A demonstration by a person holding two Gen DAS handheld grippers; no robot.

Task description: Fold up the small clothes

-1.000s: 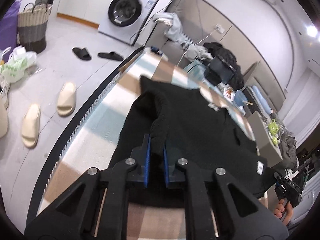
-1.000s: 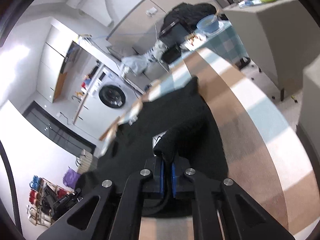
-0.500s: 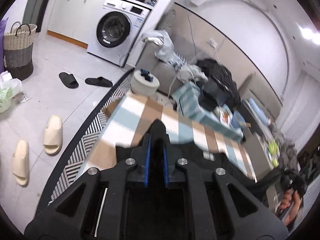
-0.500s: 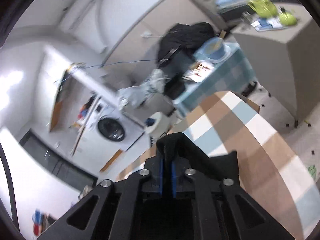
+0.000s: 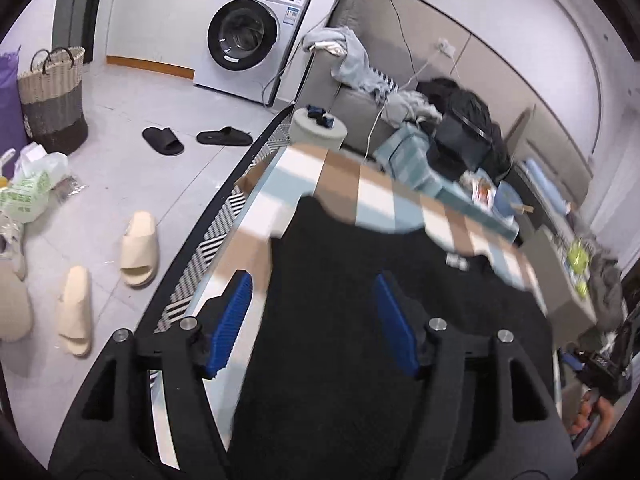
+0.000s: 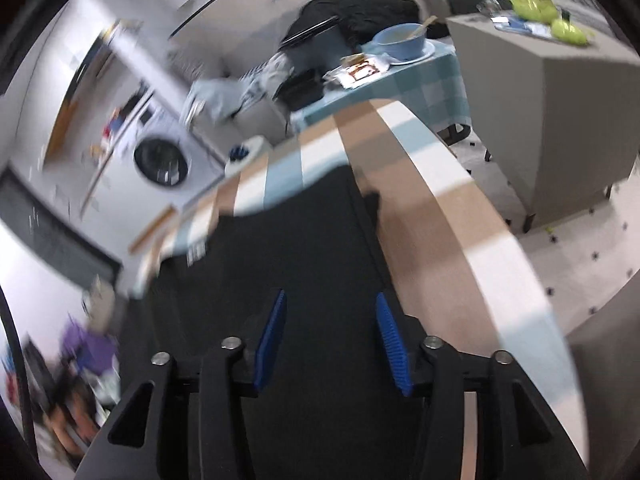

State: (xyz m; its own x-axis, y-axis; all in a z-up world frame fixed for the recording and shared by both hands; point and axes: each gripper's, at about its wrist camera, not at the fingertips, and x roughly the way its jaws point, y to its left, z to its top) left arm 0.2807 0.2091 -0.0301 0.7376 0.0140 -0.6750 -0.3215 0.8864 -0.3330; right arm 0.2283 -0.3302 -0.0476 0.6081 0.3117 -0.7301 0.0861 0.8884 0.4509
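A black garment (image 5: pixel 360 320) lies spread on the table with the checked brown, white and blue cloth (image 5: pixel 360 184). A small white label (image 5: pixel 456 260) shows near its far edge. My left gripper (image 5: pixel 312 316) is open above the garment's left part, its blue pads apart and holding nothing. In the right wrist view the same garment (image 6: pixel 300 248) lies flat on the checked cloth (image 6: pixel 440 208), and my right gripper (image 6: pixel 330 336) is open over it, empty.
A washing machine (image 5: pixel 244 36), a woven basket (image 5: pixel 52 96), black slippers (image 5: pixel 164 140) and beige slippers (image 5: pixel 136 248) are on the floor to the left. A cluttered side table with a blue bowl (image 6: pixel 400 42) and a grey cabinet (image 6: pixel 552 100) stand beyond the table.
Both grippers were shut on the black garment and lifted it. Now both have opened and let it go, and it lies flat on the table.
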